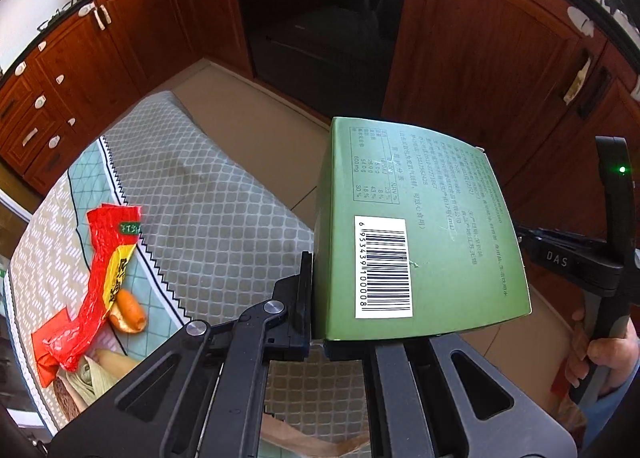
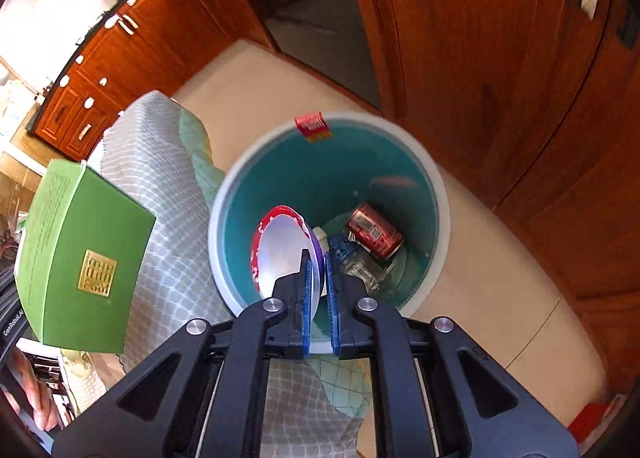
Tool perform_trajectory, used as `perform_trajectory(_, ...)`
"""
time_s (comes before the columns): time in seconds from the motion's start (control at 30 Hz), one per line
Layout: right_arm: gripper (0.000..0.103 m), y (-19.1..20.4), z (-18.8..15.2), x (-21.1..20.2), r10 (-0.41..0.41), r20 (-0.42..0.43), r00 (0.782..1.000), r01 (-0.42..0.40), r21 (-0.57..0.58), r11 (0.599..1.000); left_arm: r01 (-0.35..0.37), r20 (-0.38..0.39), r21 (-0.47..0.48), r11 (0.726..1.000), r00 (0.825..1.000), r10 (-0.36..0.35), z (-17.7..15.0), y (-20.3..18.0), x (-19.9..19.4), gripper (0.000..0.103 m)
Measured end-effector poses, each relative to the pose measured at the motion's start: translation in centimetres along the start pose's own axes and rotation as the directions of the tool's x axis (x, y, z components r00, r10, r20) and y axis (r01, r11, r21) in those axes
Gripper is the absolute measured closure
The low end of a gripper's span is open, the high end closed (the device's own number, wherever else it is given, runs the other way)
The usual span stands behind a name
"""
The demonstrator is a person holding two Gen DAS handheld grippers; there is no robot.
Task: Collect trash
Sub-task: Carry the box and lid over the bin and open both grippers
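Note:
My left gripper [image 1: 320,334] is shut on a green cardboard box [image 1: 416,226] with a barcode, held up past the table's edge; the box also shows at the left of the right wrist view [image 2: 80,258]. My right gripper [image 2: 317,290] is shut on the rim of a red and white paper bowl [image 2: 280,246], held over the open teal bin [image 2: 436,194] on the floor. In the bin lie a red can [image 2: 374,230] and a clear plastic bottle [image 2: 360,266]. On the table lie a red and yellow wrapper [image 1: 100,274] and an orange sausage piece [image 1: 130,310].
The table has a checked cloth [image 1: 224,210] hanging over its edge. Corn husks [image 1: 92,374] lie at the near left. Wooden cabinets [image 1: 480,58] and a black oven [image 1: 320,38] stand behind, with beige floor tiles [image 2: 500,298] around the bin.

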State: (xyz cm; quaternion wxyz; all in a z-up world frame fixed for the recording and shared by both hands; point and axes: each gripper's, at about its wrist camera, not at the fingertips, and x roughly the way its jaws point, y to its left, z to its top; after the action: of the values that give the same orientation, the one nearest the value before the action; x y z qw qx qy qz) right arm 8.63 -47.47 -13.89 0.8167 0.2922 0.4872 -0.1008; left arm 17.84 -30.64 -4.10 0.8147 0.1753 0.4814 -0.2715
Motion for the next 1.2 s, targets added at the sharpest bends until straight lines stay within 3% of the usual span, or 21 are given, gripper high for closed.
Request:
perform_trajectory(0.13, 0.059, -0.8, -0.1, 0.8, 0.0, -0.015, 1.0, 0.0, 0.018, 1.0, 0.007, -0.019, 0.021, 1.0, 1.0, -0.007, 0.9, -0.9, 1.7, 0.098)
perform_trajectory(0.23, 0.055, -1.3, 0.1, 0.7, -0.013, -0.001, 1.0, 0.013, 0.03, 0.999, 0.016, -0.038, 0.037, 0.999, 0.999, -0.015, 1.3, -1.6, 3.1, 0.098)
perform_trajectory(0.33, 0.031, -2.0, 0.5, -0.2, -0.04, 0.043, 0.998, 0.037, 0.055, 0.998, 0.024, -0.06, 0.061, 0.998, 0.998, -0.021, 1.5, -2.6, 4.4, 0.098)
perform_trajectory(0.37, 0.028, -2.3, 0.5, -0.7, -0.053, 0.062, 0.997, 0.049, 0.064, 0.997, 0.026, -0.068, 0.068, 0.997, 0.997, -0.022, 1.6, -2.9, 4.9, 0.098)
perform_trajectory(0.53, 0.023, -2.9, 0.8, -1.9, -0.077, 0.103, 0.992, 0.069, 0.083, 0.994, 0.045, -0.114, 0.103, 0.994, 0.993, -0.033, 1.9, -4.7, 7.5, 0.095)
perform_trajectory(0.77, 0.023, -3.1, 0.9, -1.7, -0.084, 0.086, 0.993, 0.077, 0.079, 0.994, 0.054, -0.185, 0.132, 0.99, 0.982, -0.029, 1.7, -6.4, 10.6, 0.088)
perform_trajectory(0.9, 0.023, -3.1, 1.0, -1.4, -0.09, 0.073, 0.993, 0.084, 0.074, 0.994, 0.018, -0.165, 0.135, 0.991, 0.986, 0.004, 1.4, -6.4, 10.7, 0.046)
perform_trajectory(1.2, 0.023, -2.9, 0.5, -0.5, -0.091, 0.043, 0.995, 0.088, 0.073, 0.993, -0.01, -0.154, 0.126, 0.992, 0.988, 0.03, 1.1, -6.3, 10.3, 0.045)
